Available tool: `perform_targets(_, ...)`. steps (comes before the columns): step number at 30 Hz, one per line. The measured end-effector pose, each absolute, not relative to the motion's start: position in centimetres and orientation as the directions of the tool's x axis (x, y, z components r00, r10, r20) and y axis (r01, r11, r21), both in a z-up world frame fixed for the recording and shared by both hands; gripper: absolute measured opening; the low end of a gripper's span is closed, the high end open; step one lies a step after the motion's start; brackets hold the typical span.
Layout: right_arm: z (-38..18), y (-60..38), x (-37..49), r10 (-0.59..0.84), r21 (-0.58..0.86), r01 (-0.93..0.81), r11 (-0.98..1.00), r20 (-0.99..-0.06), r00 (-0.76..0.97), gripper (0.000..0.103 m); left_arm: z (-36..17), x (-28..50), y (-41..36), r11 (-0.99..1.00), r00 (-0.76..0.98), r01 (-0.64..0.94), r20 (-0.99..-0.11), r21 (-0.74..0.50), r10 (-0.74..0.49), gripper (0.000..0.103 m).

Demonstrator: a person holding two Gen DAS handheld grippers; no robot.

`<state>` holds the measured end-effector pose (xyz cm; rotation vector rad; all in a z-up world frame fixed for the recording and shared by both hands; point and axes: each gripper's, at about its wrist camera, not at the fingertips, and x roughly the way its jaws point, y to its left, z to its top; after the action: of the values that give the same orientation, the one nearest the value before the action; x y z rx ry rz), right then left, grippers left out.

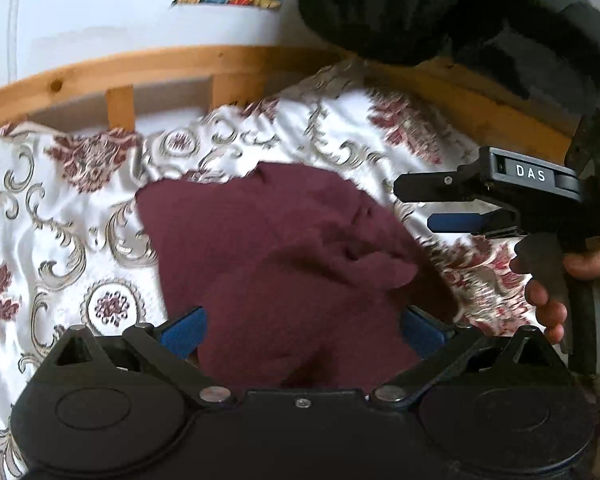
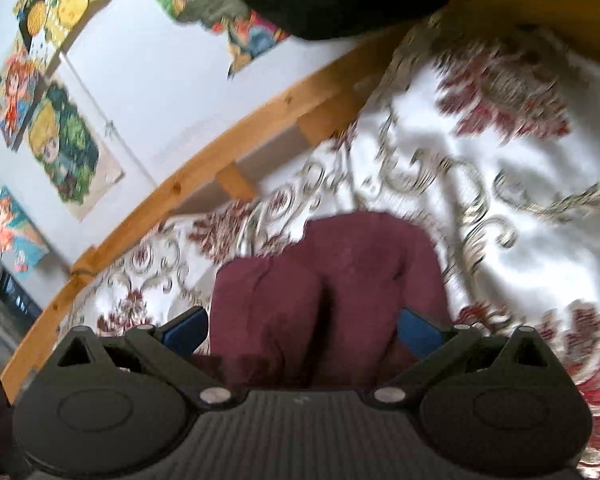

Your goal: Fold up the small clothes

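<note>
Left wrist view shows us our left tongs (image 1: 302,330) spread wide, their blue pads standing either side of a crumpled maroon knit garment (image 1: 276,248) without pressing on it. That garment lies bunched on the white satin bedspread with red flowers and grey-gold scrolls (image 1: 60,208), near the middle of the bed and in front of the pine wooden bed rail (image 1: 120,68). To the right in this view we see our right tongs (image 1: 432,204) side-on, jaws apart with nothing between them, hanging just beside the garment's right edge; our right hand (image 1: 556,292) wraps the black handle.

From the right wrist view, the right tongs (image 2: 302,330) stand open too, blue pads flanking the near end of the maroon garment (image 2: 332,280), which shows two rounded folds with a dark crease between them. Beyond the rail, colourful cartoon posters (image 2: 64,144) hang on the pale wall. A dark, bulky fabric shape (image 1: 380,4) fills the top; we cannot tell what it is.
</note>
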<state>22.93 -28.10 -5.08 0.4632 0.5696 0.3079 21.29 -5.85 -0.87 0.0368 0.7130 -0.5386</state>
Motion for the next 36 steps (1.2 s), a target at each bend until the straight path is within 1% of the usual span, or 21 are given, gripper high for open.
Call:
perform_targets(2,-5.4,-27.5,23.7,0.414,0.492,-0.165,0.855,-0.455,0.789,0.103,-1.2,21.7,-6.6,0.877,0.625,0.473,-0.667,-0.087,-0.404,0.102)
perform_targets(5,-6.0,-27.1,25.1,0.451,0.526,-0.182,0.831,-0.444,0.774,0.103,-1.7,21.8,-7.6,0.868,0.619,0.496,-0.7,-0.003,-0.356,0.102)
perform_targets(8,-7.0,-26.8,26.7,0.481,0.581,-0.166,0.797,-0.443,0.757,0.103,-2.1,21.8,-7.5,0.871,0.609,0.49,-0.717,0.002,-0.341,0.102)
perform_targets(10,-7.7,-26.4,27.4,0.451,0.574,-0.132,0.808,-0.458,0.766,0.102,-2.1,22.0,-7.0,0.879,0.6,0.475,-0.72,-0.03,-0.349,0.102)
perform_targets(13,-8.4,-25.8,27.9,0.428,0.547,-0.124,0.828,-0.472,0.771,0.095,-1.8,22.0,-6.6,0.885,0.606,0.462,-0.709,-0.055,-0.36,0.101)
perform_targets(15,-8.7,-25.4,28.1,0.409,0.518,-0.122,0.847,-0.487,0.772,0.087,-1.7,22.0,-6.6,0.886,0.614,0.462,-0.703,-0.051,-0.36,0.1)
perform_targets(16,-8.8,-25.2,28.1,0.4,0.504,-0.123,0.855,-0.49,0.774,0.083,-1.7,22.0,-6.6,0.884,0.613,0.464,-0.702,-0.051,-0.362,0.098)
perform_targets(18,-8.9,-25.1,28.2,0.398,0.498,-0.122,0.859,-0.497,0.771,0.08,-1.8,22.0,-6.7,0.879,0.602,0.473,-0.705,-0.062,-0.374,0.093)
perform_targets(19,-9.0,-25.2,28.1,0.4,0.501,-0.123,0.857,-0.495,0.772,0.08,-1.8,21.9,-6.7,0.875,0.595,0.478,-0.708,-0.069,-0.381,0.09)
perform_targets(21,-9.0,-25.1,28.2,0.403,0.5,-0.128,0.856,-0.492,0.772,0.08,-1.8,21.7,-6.9,0.874,0.602,0.483,-0.703,-0.057,-0.379,0.086)
perform_targets(23,-8.8,-25.0,28.3,0.409,0.498,-0.14,0.856,-0.487,0.771,0.08,-1.7,21.4,-7.0,0.874,0.615,0.485,-0.695,-0.039,-0.372,0.078)
perform_targets(24,-8.8,-24.9,28.6,0.417,0.498,-0.149,0.854,-0.484,0.769,0.08,-1.7,21.4,-7.0,0.876,0.62,0.481,-0.693,-0.035,-0.368,0.076)
perform_targets(26,-8.8,-24.7,29.2,0.433,0.51,-0.159,0.846,-0.48,0.763,0.08,-1.7,21.5,-6.8,0.883,0.627,0.469,-0.69,-0.039,-0.363,0.065)
perform_targets(27,-8.9,-24.6,29.5,0.441,0.519,-0.161,0.84,-0.478,0.76,0.078,-1.7,21.5,-6.7,0.885,0.63,0.463,-0.688,-0.038,-0.359,0.063)
perform_targets(29,-9.2,-24.5,30.2,0.44,0.525,-0.15,0.837,-0.484,0.757,0.064,-1.6,21.5,-6.6,0.888,0.637,0.459,-0.686,-0.029,-0.352,0.055)
perform_targets(30,-9.3,-24.4,30.4,0.436,0.524,-0.145,0.84,-0.491,0.754,0.046,-1.6,21.4,-6.6,0.888,0.64,0.459,-0.684,-0.026,-0.351,0.053)
perform_targets(31,-9.4,-24.2,30.5,0.427,0.516,-0.138,0.846,-0.5,0.753,0.033,-1.6,21.3,-6.5,0.888,0.642,0.459,-0.681,-0.025,-0.351,0.05)
perform_targets(32,-9.4,-24.2,30.5,0.42,0.506,-0.136,0.852,-0.504,0.755,0.031,-1.6,21.3,-6.5,0.888,0.644,0.459,-0.679,-0.024,-0.352,0.047)
perform_targets(33,-9.3,-24.1,30.3,0.415,0.496,-0.14,0.857,-0.501,0.76,0.026,-1.5,21.2,-6.5,0.887,0.647,0.462,-0.675,-0.022,-0.353,0.046)
perform_targets(34,-9.1,-24.0,30.1,0.415,0.489,-0.152,0.859,-0.49,0.766,0.023,-1.5,21.1,-6.6,0.885,0.649,0.464,-0.673,-0.018,-0.354,0.044)
perform_targets(36,-8.4,-23.9,29.7,0.41,0.466,-0.176,0.867,-0.468,0.783,0.02,-1.4,20.9,-6.8,0.881,0.652,0.473,-0.668,-0.01,-0.358,0.042)
